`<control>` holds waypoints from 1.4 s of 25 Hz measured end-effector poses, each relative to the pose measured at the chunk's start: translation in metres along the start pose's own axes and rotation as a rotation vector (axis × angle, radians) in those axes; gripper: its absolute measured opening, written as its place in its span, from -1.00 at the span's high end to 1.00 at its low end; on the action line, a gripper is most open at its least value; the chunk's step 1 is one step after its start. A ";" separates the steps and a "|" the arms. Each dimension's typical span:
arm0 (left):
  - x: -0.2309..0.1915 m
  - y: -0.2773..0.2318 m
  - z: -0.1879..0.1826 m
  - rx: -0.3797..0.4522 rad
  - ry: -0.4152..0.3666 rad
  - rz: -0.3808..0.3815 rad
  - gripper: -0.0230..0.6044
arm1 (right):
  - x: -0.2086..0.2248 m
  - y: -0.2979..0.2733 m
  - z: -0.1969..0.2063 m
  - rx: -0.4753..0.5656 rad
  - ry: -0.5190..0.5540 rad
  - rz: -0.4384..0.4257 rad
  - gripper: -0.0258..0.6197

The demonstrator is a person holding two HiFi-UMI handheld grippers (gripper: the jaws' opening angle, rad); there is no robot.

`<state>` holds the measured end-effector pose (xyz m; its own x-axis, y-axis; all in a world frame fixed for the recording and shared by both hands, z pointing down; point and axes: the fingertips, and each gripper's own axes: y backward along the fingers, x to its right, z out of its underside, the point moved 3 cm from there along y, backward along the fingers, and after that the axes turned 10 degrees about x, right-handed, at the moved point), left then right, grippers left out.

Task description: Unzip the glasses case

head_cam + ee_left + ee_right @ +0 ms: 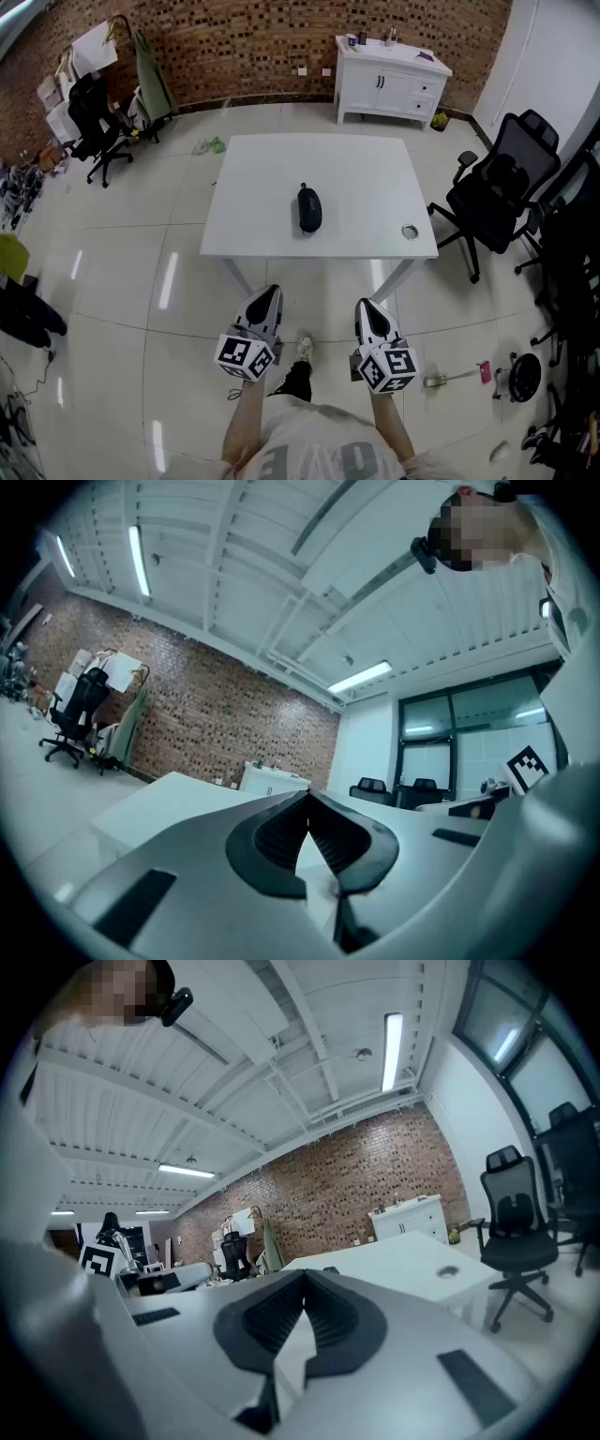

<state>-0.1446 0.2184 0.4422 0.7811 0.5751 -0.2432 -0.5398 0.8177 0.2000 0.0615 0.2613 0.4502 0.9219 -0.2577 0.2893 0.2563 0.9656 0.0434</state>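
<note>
The dark oval glasses case (308,208) lay on the white rectangular tabletop (262,216), well ahead of the left gripper (273,291) and right gripper (364,305), both clenched empty.

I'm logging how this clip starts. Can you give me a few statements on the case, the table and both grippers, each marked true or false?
1. The glasses case lies near the middle of the white table. True.
2. The left gripper is shut on the case. False: its jaws are together on nothing, short of the table.
3. The right gripper has its jaws together with nothing between them. True.
4. The case hangs over the table's near edge. False: it lies well in from every edge.
5. A white cabinet stands against the brick wall beyond the table. True.
</note>
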 end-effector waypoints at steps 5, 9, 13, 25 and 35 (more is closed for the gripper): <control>-0.073 -0.122 -0.007 -0.015 -0.037 0.041 0.96 | 0.024 -0.141 -0.024 0.024 0.016 -0.043 0.92; -0.105 -0.181 0.010 -0.066 -0.033 0.046 0.96 | 0.048 -0.199 -0.008 -0.037 -0.012 -0.034 0.92; -0.122 -0.225 0.025 -0.104 -0.030 0.022 0.96 | 0.073 -0.243 0.003 -0.090 -0.051 -0.083 0.92; -0.187 -0.337 0.086 -0.343 -0.116 0.138 0.95 | 0.058 -0.307 0.100 -0.545 -0.088 -0.369 0.68; -0.185 -0.412 0.138 -0.533 -0.179 0.546 0.95 | 0.018 -0.333 0.153 -0.757 -0.079 -0.447 0.68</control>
<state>-0.0235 -0.2280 0.5359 0.3758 0.9237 -0.0753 -0.9046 0.3479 -0.2462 -0.0513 -0.0593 0.5868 0.6736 -0.5757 0.4635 0.7378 0.4860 -0.4685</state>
